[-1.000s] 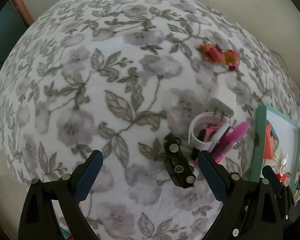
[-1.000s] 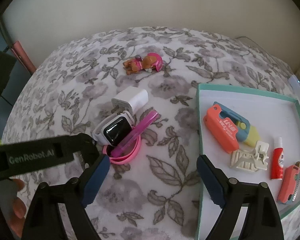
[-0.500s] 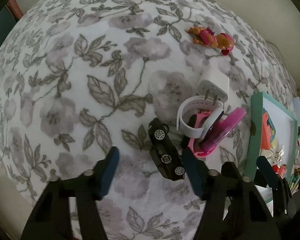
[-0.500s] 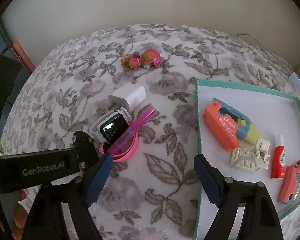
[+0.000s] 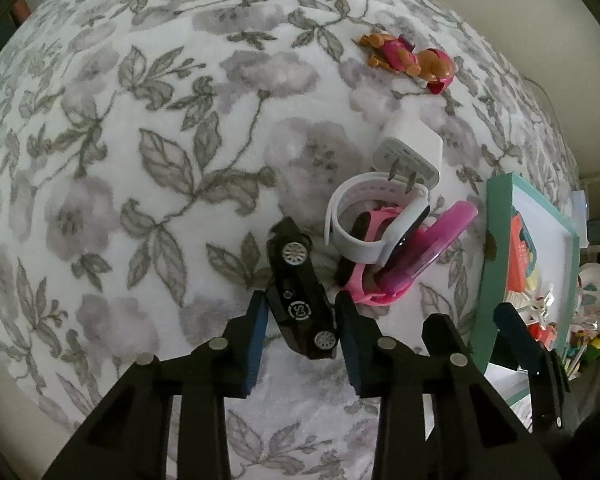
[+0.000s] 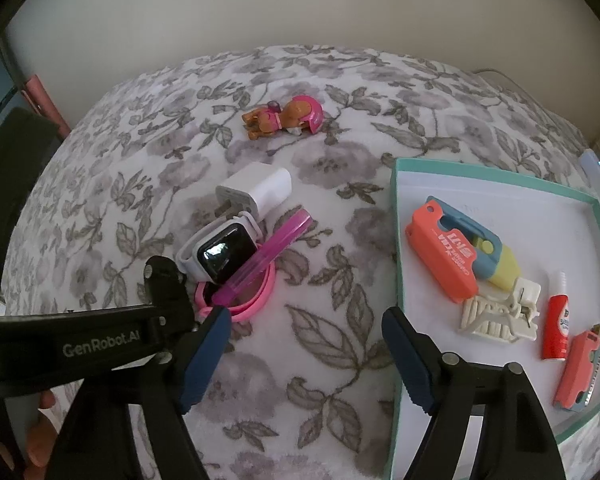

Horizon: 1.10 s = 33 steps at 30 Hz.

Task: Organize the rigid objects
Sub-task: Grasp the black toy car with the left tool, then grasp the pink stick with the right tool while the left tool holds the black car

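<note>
Left gripper (image 5: pixel 300 314) clamped across black toy car (image 5: pixel 303 294), long axis running toward the white watch (image 5: pixel 370 222). Right gripper (image 6: pixel 306 350) spread wide above bare floral cloth (image 6: pixel 328 332) beside teal tray (image 6: pixel 396 240).

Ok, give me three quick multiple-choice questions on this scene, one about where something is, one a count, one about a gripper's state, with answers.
1. Where does the toy dog lie?
A. in the tray
B. on the floral cloth, beyond the charger
C. between the right gripper's fingers

2. How many things lie in the teal tray?
A. two
B. four
C. seven

3. What is the left gripper doing?
A. closed around the black toy car
B. wide open over bare cloth
C. holding the white watch

Answers: 1 B, it lies on the cloth past the white charger. 2 B, four items show inside. 3 A, both pads flank the black toy car.
</note>
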Available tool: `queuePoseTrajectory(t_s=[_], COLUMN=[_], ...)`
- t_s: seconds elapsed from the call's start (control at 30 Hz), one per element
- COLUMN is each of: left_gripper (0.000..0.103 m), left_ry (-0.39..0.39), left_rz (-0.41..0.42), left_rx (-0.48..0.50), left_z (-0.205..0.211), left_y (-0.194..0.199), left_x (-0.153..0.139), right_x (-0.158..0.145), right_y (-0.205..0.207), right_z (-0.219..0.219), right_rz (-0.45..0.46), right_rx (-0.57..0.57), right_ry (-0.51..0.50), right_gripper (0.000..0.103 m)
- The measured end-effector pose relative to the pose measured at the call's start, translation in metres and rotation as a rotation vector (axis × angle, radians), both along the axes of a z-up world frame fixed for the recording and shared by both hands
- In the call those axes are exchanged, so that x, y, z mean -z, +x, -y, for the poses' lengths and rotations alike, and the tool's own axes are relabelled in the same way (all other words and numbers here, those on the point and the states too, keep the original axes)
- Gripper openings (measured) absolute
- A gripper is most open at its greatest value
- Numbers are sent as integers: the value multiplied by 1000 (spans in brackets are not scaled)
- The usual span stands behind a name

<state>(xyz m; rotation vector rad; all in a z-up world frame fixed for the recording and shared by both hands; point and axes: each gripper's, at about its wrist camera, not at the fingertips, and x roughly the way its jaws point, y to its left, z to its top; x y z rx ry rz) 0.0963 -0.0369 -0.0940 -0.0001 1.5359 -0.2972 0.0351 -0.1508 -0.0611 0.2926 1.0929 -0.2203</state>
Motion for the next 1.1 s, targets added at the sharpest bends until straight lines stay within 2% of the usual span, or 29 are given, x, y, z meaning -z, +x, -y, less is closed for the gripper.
queuePoseTrajectory(t_s=[0.23,0.37,0.73,0.9,1.0,1.1], left_gripper=[30,30,29,29,29,29], left_ry=[-2,36,72,76,75,76], left_rz=[16,47,73,76,74,61], left_rx=[-8,-24,-64,-64,-64,-65], left_z=[-4,-10,-23,-22,-18,-15], left_y=[5,10,31,47,55,62], left_x=[-3,-6,-5,-8,-5,2], right_x=[0,0,6,9,13,17], right_y=[1,4,11,18,22,25], right_z=[0,1,17,17,19,22], right_rz=[5,17,71,85,83,83], right_rx=[-2,1,67,71,80,90], right_ry=[-1,19,184,207,212,238], right_gripper=[72,70,55,50,43,39])
